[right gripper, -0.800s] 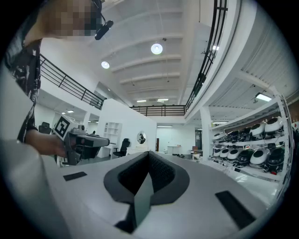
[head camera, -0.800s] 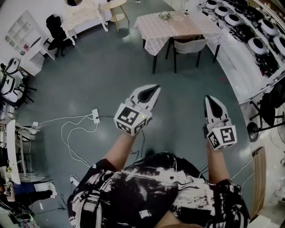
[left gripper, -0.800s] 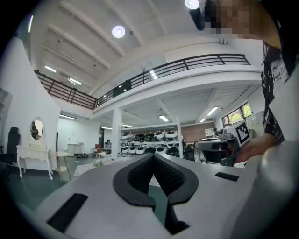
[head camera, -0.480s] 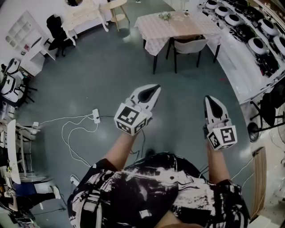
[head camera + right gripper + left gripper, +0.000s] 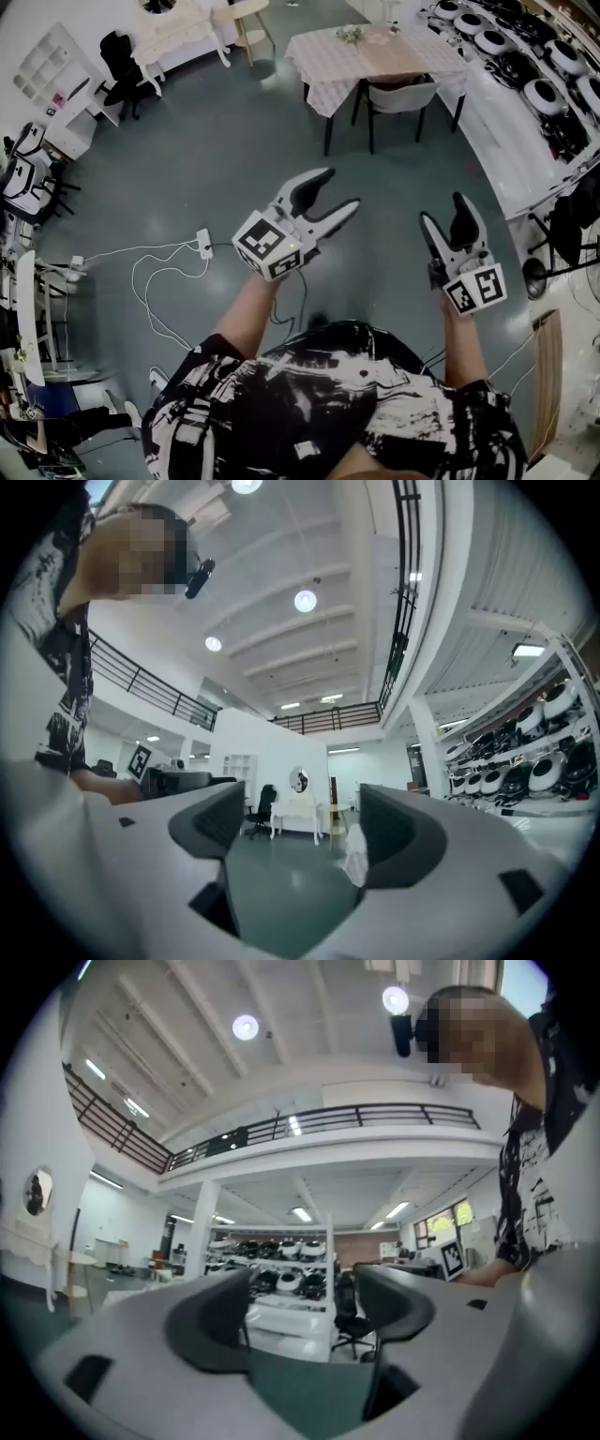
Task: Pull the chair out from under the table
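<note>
Head view, standing position, looking steeply down at grey floor [image 5: 216, 159].

Chair [image 5: 398, 97]: pushed in under the near side of the table [image 5: 323, 58], light backrest facing the camera, dark legs showing below. Untouched; well apart from both grippers, far up the frame, right of centre.

Table: covered with a checked cloth hanging over the edges; small bunch of flowers [image 5: 350, 34] on top.

Left gripper [image 5: 337, 189]: held out at the end of a bare forearm, pointing up and right toward the table. Fingers [image 5: 211, 1321] apart in the left gripper view, nothing between them, only distant shelving behind.

Right gripper [image 5: 443, 211]: held out beside the left one, clearly apart from it, pointing up the frame. Fingers [image 5: 398, 836] spread in the right gripper view, nothing held; open floor visible through the gap.

Marker cube [image 5: 272, 246] on the left gripper, another [image 5: 476, 287] on the right.

Power strip [image 5: 202, 242] with white cable on the floor, left of the left gripper.
</note>
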`<state>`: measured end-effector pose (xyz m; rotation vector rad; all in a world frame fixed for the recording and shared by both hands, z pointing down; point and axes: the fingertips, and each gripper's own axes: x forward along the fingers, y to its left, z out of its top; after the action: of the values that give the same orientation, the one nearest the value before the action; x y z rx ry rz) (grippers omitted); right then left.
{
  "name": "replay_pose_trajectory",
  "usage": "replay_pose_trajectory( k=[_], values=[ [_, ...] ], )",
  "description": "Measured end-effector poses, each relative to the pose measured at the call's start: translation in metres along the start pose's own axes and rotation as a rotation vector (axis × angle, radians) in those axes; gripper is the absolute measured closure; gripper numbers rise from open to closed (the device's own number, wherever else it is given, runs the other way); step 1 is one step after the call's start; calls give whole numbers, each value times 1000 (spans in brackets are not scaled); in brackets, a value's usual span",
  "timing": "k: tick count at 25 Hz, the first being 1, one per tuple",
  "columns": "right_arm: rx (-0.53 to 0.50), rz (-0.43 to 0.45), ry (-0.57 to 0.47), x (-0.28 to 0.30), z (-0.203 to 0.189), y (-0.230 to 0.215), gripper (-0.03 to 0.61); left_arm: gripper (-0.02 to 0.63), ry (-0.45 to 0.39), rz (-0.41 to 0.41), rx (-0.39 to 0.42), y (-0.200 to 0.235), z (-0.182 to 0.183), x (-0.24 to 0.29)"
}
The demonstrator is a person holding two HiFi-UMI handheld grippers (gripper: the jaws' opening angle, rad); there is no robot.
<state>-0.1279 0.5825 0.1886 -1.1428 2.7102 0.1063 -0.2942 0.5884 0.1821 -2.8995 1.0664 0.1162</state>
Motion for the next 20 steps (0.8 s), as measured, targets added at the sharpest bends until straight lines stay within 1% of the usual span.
replay_pose_trajectory(
  k=[1, 2, 3, 4, 5, 11, 15, 20],
  values=[
    [11, -1, -25, -1, 3, -1, 168, 184, -22, -33, -6, -4, 4, 1],
    [15, 0, -41, -2, 6, -2, 86, 109, -30, -56, 3, -6, 8, 1],
    [16, 7, -48, -3, 7, -2, 48, 85, -27, -68, 22, -8, 9, 0],
    [15, 17, -50, -3, 7, -1, 27, 63, -20, -71, 44, -8, 10, -2],
    [11, 26, -47, -4, 7, 0, 5, 54, -17, -72, 62, -7, 11, -4],
    [-17, 36, -33, -7, 7, 1, 3, 52, -24, -73, 80, 1, 15, -18],
    [-35, 38, -39, -5, 7, 9, 3, 52, -22, -86, 73, 5, 12, -28],
    [-68, 18, -27, 4, 3, 22, 3, 52, -6, -115, 60, 17, 5, -39]
  ],
)
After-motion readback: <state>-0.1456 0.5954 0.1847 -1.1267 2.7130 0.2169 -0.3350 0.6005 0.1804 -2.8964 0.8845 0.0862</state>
